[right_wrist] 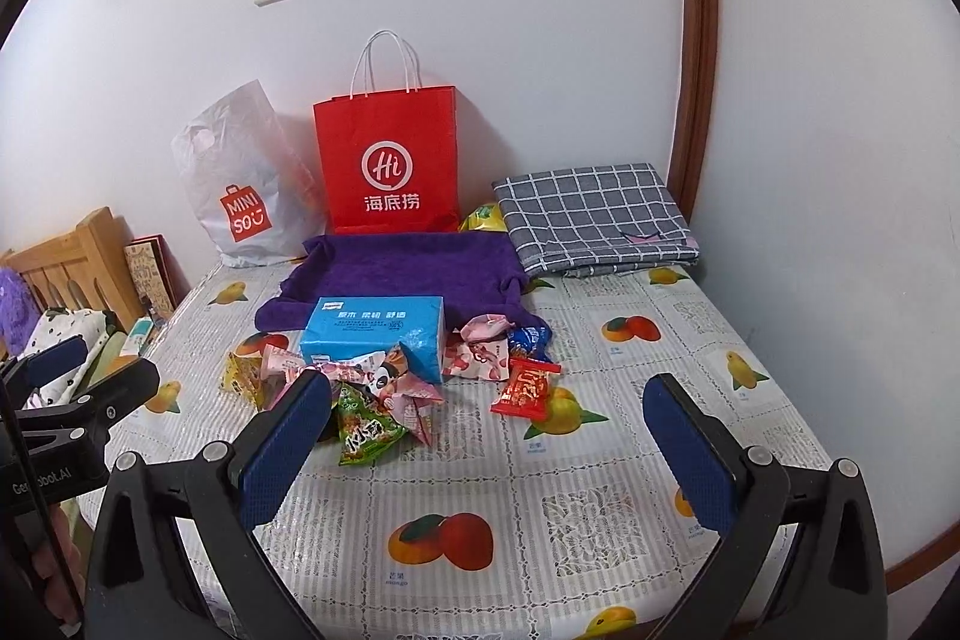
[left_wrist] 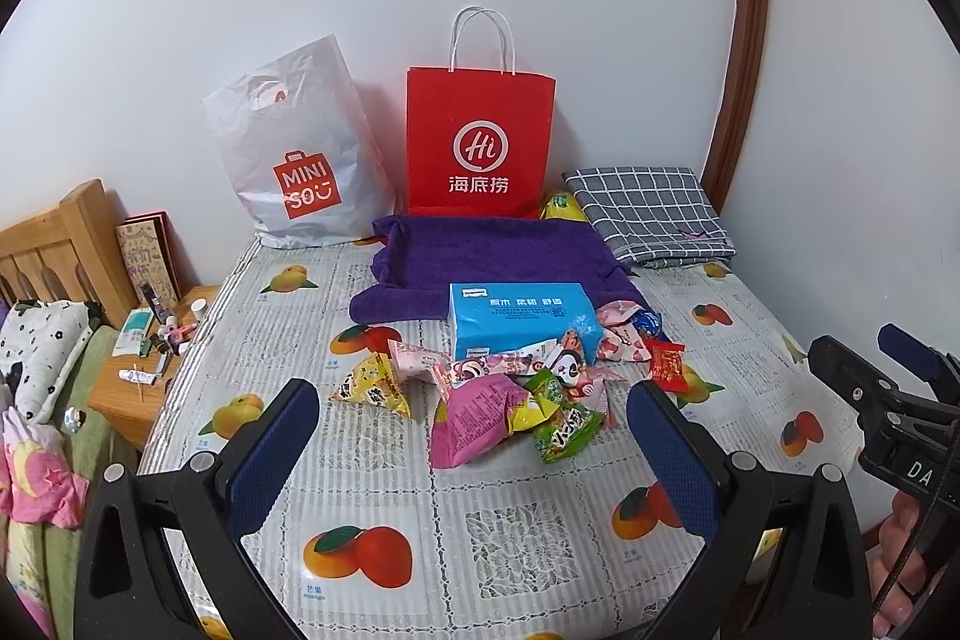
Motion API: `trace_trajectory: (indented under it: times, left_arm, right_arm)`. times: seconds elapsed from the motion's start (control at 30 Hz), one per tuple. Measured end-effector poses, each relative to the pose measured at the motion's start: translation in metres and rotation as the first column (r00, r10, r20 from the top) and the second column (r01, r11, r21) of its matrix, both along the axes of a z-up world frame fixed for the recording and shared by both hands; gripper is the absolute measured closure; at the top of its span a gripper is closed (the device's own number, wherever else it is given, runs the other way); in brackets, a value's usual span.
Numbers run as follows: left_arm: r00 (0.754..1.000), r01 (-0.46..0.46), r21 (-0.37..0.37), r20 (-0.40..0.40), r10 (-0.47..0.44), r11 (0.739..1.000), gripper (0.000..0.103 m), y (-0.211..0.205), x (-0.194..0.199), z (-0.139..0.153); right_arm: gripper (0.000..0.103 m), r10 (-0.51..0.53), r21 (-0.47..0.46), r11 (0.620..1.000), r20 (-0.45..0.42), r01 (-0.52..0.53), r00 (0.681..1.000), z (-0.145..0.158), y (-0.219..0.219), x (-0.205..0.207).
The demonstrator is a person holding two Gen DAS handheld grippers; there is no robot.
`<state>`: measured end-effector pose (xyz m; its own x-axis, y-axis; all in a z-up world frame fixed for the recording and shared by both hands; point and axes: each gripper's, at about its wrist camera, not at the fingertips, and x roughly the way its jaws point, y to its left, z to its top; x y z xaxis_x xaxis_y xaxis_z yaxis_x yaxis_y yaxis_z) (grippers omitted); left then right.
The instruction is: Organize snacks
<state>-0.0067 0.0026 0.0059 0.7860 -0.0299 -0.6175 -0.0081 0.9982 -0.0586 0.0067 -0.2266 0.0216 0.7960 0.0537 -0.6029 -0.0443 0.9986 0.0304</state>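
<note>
A pile of snack packets (left_wrist: 510,394) lies in the middle of the table, in front of a blue tissue box (left_wrist: 522,319). It holds a yellow packet (left_wrist: 372,388), a pink bag (left_wrist: 474,418), a green packet (left_wrist: 564,430) and a red packet (left_wrist: 667,367). My left gripper (left_wrist: 474,436) is open and empty, just short of the pile. My right gripper (right_wrist: 489,436) is open and empty, near the green packet (right_wrist: 366,433) and red packet (right_wrist: 528,388). A red paper bag (left_wrist: 480,142) stands at the wall behind.
A white plastic bag (left_wrist: 294,160) leans on the wall left of the red bag. A purple towel (left_wrist: 498,256) and a folded checked cloth (left_wrist: 648,214) lie at the back. A wooden nightstand (left_wrist: 144,376) with small items and a bed stand left of the table.
</note>
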Motion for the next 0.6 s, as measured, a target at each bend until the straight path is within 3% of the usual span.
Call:
trace_trajectory:
  times: [0.6]
  left_arm:
    - [1.000,0.001,-0.004,-0.001,-0.001,1.000,0.000,0.0007,-0.0004,0.0002]
  right_arm:
    - [0.001,0.009,0.008,1.000,0.000,-0.009,1.000,-0.0037,0.0027,-0.0004]
